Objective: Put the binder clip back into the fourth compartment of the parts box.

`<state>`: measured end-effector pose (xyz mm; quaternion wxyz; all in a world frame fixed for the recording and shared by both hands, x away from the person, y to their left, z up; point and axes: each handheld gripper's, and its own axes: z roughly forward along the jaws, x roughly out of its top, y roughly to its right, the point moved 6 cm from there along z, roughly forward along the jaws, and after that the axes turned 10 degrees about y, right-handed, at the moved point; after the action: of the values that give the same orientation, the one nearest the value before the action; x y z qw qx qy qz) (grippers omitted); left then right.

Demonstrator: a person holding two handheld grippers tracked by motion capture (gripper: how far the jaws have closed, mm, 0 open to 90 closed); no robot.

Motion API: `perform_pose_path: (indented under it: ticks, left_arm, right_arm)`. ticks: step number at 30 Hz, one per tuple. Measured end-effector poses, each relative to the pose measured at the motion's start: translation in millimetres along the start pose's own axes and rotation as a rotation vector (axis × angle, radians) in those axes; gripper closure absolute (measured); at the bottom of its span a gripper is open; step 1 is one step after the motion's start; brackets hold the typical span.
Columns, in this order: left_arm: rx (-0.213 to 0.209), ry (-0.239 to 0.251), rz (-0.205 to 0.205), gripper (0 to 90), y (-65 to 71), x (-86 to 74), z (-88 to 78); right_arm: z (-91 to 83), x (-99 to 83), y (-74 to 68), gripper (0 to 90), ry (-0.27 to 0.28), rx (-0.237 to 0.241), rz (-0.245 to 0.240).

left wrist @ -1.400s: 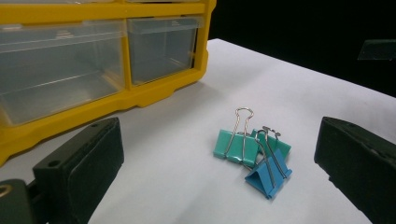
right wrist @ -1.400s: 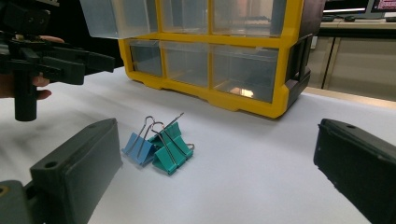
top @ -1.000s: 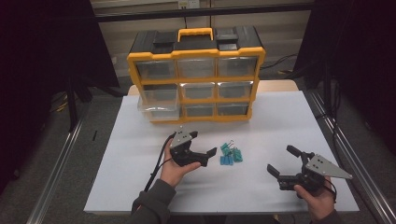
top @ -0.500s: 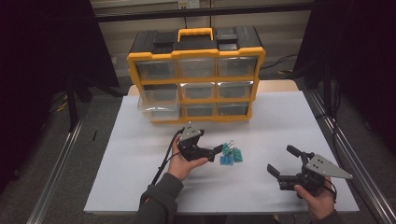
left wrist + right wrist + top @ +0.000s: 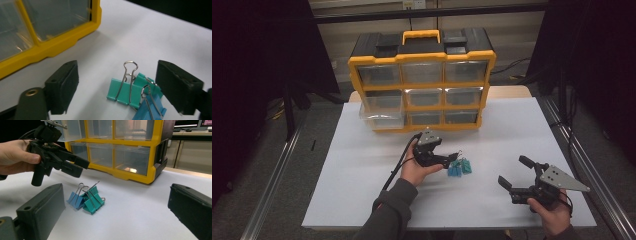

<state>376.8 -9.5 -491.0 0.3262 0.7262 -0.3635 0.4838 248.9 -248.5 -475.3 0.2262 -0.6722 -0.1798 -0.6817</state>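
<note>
Drawer (image 5: pixel 381 111) at the left of the yellow organiser (image 5: pixel 422 80) stands pulled out over the white table (image 5: pixel 342 170). Right of it and nearer the person, the left gripper (image 5: pixel 451 159) is held above the tabletop, its tips just beside the binder clips (image 5: pixel 460 168). Its jaws, spread, have just been closing; in the left gripper view the teal clip (image 5: pixel 126 92) and the blue clip (image 5: pixel 153 108) lie between them, the right pad close against the clips, though actual contact cannot be judged from this angle. In the right gripper view the clips lie together in a small cluster, wire handles raised, on bare table in front of the organiser. Farthest right, well apart from the clips, the right gripper (image 5: pixel 512 172) rests low with its jaws spread wide on nothing
</note>
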Motion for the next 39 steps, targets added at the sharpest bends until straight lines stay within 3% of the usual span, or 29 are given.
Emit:
perform_pose_path:
  ticks: [3,8,14,21,23,24,25,31,39]
  left_arm:
    - [-0.002,-0.047,0.016,26.6,-1.1,-1.3,5.1]
    - [-0.024,-0.059,0.001,35.4,-2.5,1.5,13.3]
    - [-0.061,-0.088,0.018,45.0,2.8,5.6,21.2]
    - [-0.101,-0.144,0.014,58.7,8.5,1.0,31.3]
    - [-0.112,-0.14,0.011,63.0,10.0,0.2,34.0]
    - [-0.122,-0.13,0.001,63.0,11.6,0.2,35.5]
    - [-0.122,-0.162,0.011,64.9,13.3,-1.6,36.5]
    - [-0.116,-0.189,0.005,70.4,11.5,-3.5,37.7]
    - [-0.126,-0.196,-0.019,73.9,11.5,-5.5,38.3]
  right_arm:
    - [0.2,0.0,-0.1,0.2,0.001,0.002,-0.001]
    - [0.0,0.0,-0.1,0.2,0.002,0.003,0.0]
    - [0.2,-0.1,0.0,0.2,0.001,0.004,0.001]
    - [-0.5,0.1,0.4,0.2,0.004,0.007,0.002]
    - [-0.7,0.1,0.3,0.2,0.003,0.007,0.007]
    - [-0.7,0.1,0.3,0.2,0.003,0.007,0.007]
    - [-0.7,0.1,0.3,0.2,0.002,0.008,0.007]
    - [-0.8,0.5,0.4,0.3,0.006,0.007,0.005]
    - [-1.0,0.7,0.4,0.3,0.007,0.009,0.005]
